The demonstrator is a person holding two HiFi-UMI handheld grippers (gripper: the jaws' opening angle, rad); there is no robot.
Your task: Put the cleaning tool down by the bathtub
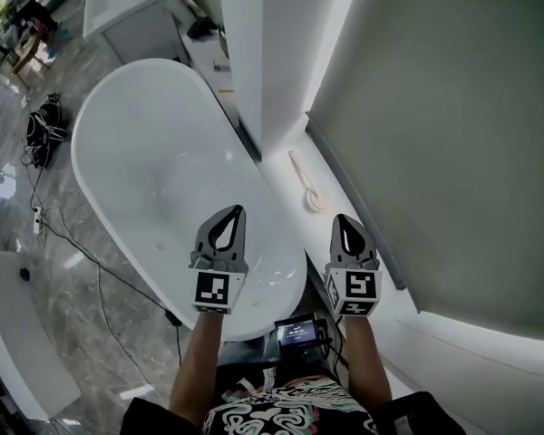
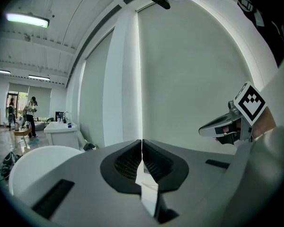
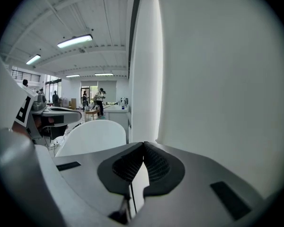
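A cream long-handled cleaning tool (image 1: 306,187) lies flat on the white ledge (image 1: 295,157) beside the white oval bathtub (image 1: 136,152), with neither gripper touching it. My left gripper (image 1: 239,209) hovers over the tub's near end, shut, with nothing held. My right gripper (image 1: 341,217) hangs over the ledge just short of the tool's near end, also shut and empty. In the left gripper view the jaws (image 2: 141,148) meet tip to tip, and the right gripper (image 2: 227,126) shows to the right. The right gripper view shows its own closed jaws (image 3: 143,148), the tub (image 3: 94,134) and the left gripper (image 3: 52,115).
A white column (image 1: 263,53) and a grey wall panel (image 1: 453,134) close the right side. On the marble floor left of the tub lie a black cable bundle (image 1: 43,127) and a power strip (image 1: 38,217). A white cabinet (image 1: 127,12) stands beyond the tub. A small screen device (image 1: 299,333) sits near me.
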